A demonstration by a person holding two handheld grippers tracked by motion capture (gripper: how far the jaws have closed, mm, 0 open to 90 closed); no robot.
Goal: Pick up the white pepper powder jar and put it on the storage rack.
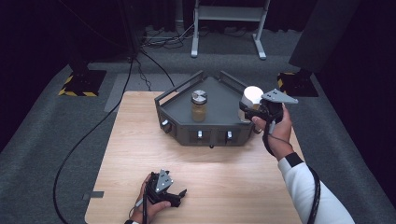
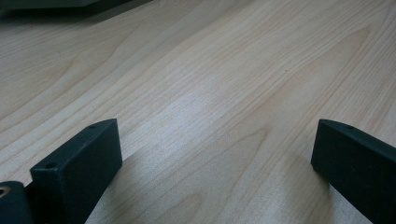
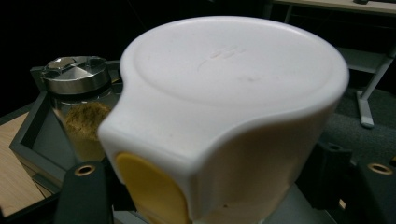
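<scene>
Wooden table (image 1: 140, 154) under you, your right gripper (image 1: 252, 108) clamping the white-lidded container (image 1: 252, 96) over the grey tray (image 1: 219, 135) at 3 o'clock of the spice jar (image 1: 199, 106), your left gripper (image 1: 175, 196) idling unclenched at 6 o'clock.

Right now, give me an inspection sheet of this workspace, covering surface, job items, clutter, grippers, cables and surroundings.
Surface: light wooden table, bare in front of the tray.
Job's things: white container with a yellow patch on its side, held at the right edge of the grey tray; glass jar with a metal lid and brownish powder stands upright in the tray.
Clutter: nothing seen.
Grippers: right gripper shut on the white container; left gripper open, resting low on the table, nothing between its jaws.
Cables: black cable trails across the floor at left.
Surroundings: grey carpet, dark backdrop, a metal frame behind.
</scene>
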